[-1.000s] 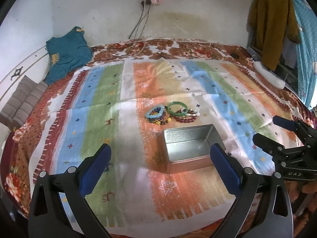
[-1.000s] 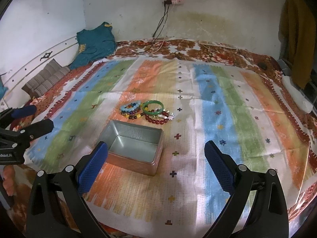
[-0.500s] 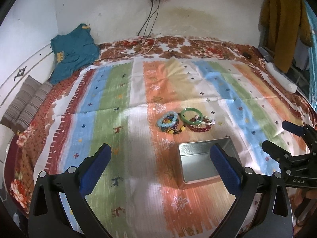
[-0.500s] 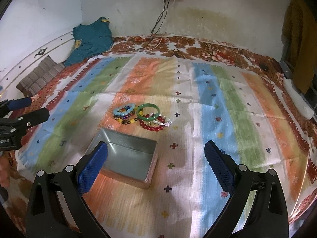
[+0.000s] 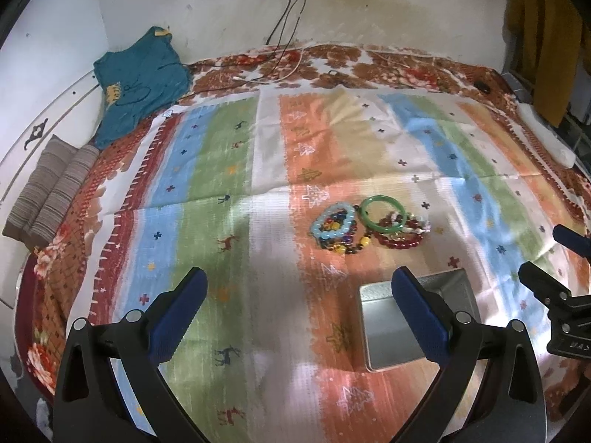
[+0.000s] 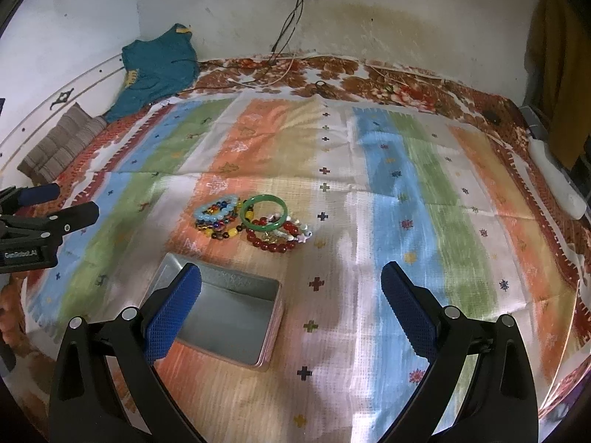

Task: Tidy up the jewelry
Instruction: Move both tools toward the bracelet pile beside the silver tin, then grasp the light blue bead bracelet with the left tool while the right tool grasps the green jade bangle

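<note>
A pile of bracelets lies on the striped cloth: a green bangle (image 5: 384, 213) (image 6: 263, 210), a light blue bead bracelet (image 5: 331, 221) (image 6: 217, 209), a red bead bracelet (image 5: 400, 240) (image 6: 271, 243) and dark multicoloured beads (image 5: 347, 245). An open, empty metal tin (image 5: 391, 326) (image 6: 229, 317) sits just in front of them. My left gripper (image 5: 301, 312) is open and empty, left of the tin. My right gripper (image 6: 291, 304) is open and empty, just right of the tin. Each gripper shows at the edge of the other's view.
The striped cloth (image 5: 229, 170) covers a floral bedspread (image 5: 59, 258). A teal garment (image 5: 140, 85) and a striped cushion (image 5: 48, 195) lie at the far left. Cables (image 5: 284, 59) hang from a wall socket. A white object (image 6: 557, 181) lies at the right edge.
Both views have shifted: the tin and bracelets slid right and nearer in the left wrist view, and lower in the right wrist view. Nothing was grasped.
</note>
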`<action>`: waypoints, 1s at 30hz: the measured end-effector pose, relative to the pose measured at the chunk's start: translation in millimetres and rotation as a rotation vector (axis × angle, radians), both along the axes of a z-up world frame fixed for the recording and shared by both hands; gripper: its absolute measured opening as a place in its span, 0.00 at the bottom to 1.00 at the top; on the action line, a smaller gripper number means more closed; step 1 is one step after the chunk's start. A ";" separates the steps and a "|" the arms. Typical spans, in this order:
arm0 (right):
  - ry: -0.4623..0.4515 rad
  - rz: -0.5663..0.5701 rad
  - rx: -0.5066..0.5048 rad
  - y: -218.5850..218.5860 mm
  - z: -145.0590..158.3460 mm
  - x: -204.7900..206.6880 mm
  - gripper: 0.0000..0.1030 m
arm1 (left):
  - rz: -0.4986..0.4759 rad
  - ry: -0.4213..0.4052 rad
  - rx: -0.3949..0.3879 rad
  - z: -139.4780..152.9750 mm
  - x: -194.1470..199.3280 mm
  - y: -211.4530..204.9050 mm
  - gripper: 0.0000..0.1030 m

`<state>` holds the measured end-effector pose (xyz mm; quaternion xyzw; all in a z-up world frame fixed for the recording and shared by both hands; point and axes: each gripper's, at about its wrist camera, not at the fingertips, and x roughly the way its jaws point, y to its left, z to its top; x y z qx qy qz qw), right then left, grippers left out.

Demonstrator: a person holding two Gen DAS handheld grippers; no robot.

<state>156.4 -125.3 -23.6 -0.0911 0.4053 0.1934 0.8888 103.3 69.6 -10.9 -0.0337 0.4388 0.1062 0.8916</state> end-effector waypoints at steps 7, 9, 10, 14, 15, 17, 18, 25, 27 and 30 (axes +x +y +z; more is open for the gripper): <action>0.026 0.001 -0.026 9.0 -8.6 17.4 0.96 | 0.028 0.020 -0.019 -4.0 15.4 10.4 0.95; 0.034 0.000 -0.035 11.0 -11.7 21.7 0.96 | 0.030 0.032 -0.015 -7.4 20.0 11.2 0.95; 0.037 -0.001 -0.036 11.5 -12.5 23.5 0.96 | 0.029 0.036 -0.013 -8.5 21.1 11.1 0.95; 0.055 -0.003 -0.034 13.9 -15.9 33.4 0.96 | 0.020 0.054 -0.006 -12.6 30.1 10.2 0.95; 0.061 -0.001 -0.035 15.0 -17.0 35.5 0.96 | 0.020 0.059 -0.006 -13.8 32.5 10.5 0.95; 0.071 0.002 -0.039 17.1 -19.8 38.9 0.96 | 0.021 0.067 -0.010 -16.2 37.3 12.0 0.95; 0.076 0.004 -0.042 18.3 -21.3 40.9 0.96 | 0.020 0.073 -0.012 -17.8 40.2 12.6 0.95; 0.113 0.013 -0.067 26.3 -35.1 55.6 0.96 | 0.023 0.112 -0.010 -30.3 56.9 18.5 0.95; 0.124 0.017 -0.072 29.3 -38.4 60.1 0.96 | 0.026 0.124 -0.013 -34.1 62.0 21.5 0.95; 0.139 0.017 -0.079 31.4 -44.1 67.2 0.96 | 0.026 0.137 -0.012 -37.8 68.5 24.0 0.95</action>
